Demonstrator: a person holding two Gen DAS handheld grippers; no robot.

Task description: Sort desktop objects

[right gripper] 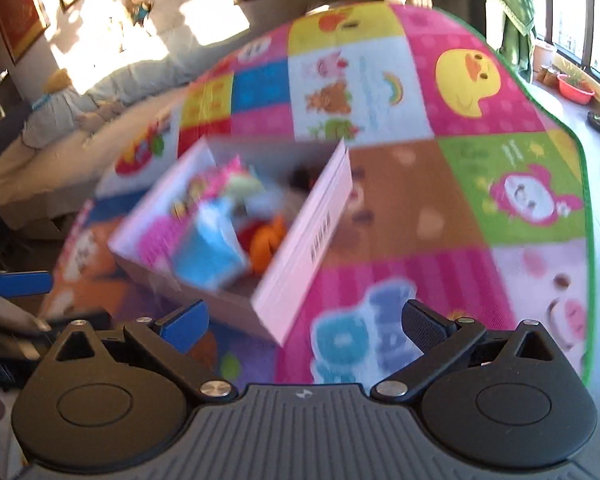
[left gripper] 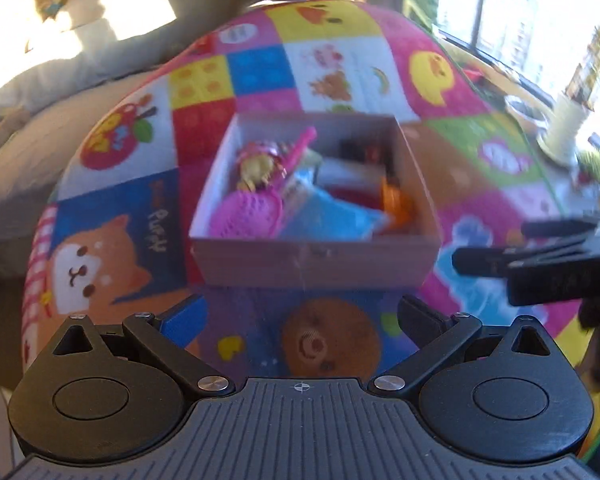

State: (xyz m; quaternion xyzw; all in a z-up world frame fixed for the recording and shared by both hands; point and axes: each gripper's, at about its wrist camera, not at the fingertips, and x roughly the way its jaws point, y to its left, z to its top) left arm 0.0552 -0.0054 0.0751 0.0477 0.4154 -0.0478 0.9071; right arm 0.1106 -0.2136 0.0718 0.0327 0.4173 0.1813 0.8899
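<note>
A white cardboard box (left gripper: 312,256) sits on a colourful cartoon play mat (left gripper: 332,60). It holds several toys: a pink strainer (left gripper: 248,216), a blue piece (left gripper: 332,212), an orange toy (left gripper: 398,200) and a small doll (left gripper: 260,160). My left gripper (left gripper: 302,316) is open and empty, just in front of the box. My right gripper (right gripper: 304,326) is open and empty, near the box's front right corner (right gripper: 300,256). The right gripper also shows in the left wrist view (left gripper: 540,256), at the right edge. Both views are blurred.
A sofa with cushions (right gripper: 100,92) stands beyond the mat at the left. A window sill with pots and a red bowl (right gripper: 576,88) runs along the right. Bare mat (right gripper: 440,208) lies right of the box.
</note>
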